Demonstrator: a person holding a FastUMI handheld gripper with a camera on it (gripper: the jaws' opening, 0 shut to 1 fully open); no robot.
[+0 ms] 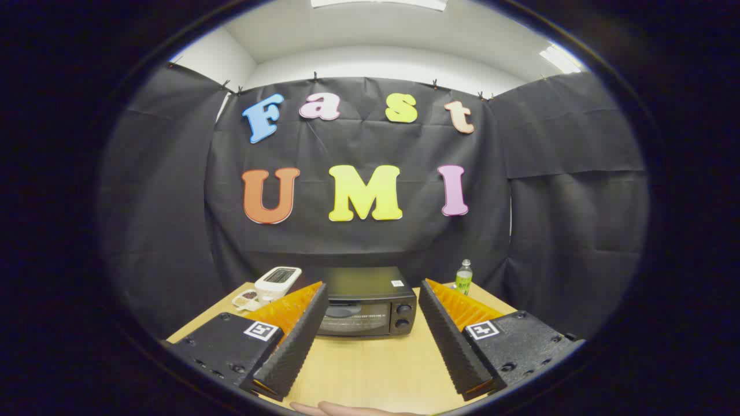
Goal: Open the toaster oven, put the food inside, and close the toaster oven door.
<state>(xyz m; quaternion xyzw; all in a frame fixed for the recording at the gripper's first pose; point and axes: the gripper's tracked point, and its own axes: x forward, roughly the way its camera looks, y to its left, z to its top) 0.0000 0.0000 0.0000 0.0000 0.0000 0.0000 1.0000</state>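
Note:
A black toaster oven (367, 301) stands at the far side of the wooden table (370, 364), its glass door shut and two knobs on its right side. It lies beyond my fingers, seen through the gap between them. My gripper (371, 292) is open, held above the table with nothing between its fingers. A small white plate with dark food (247, 299) sits left of the oven, partly hidden behind my left finger (295, 335).
A white device (278, 279) with a dark screen stands left of the oven, behind the plate. A green bottle (463, 276) stands right of the oven. A person's hand (341, 409) shows at the table's near edge.

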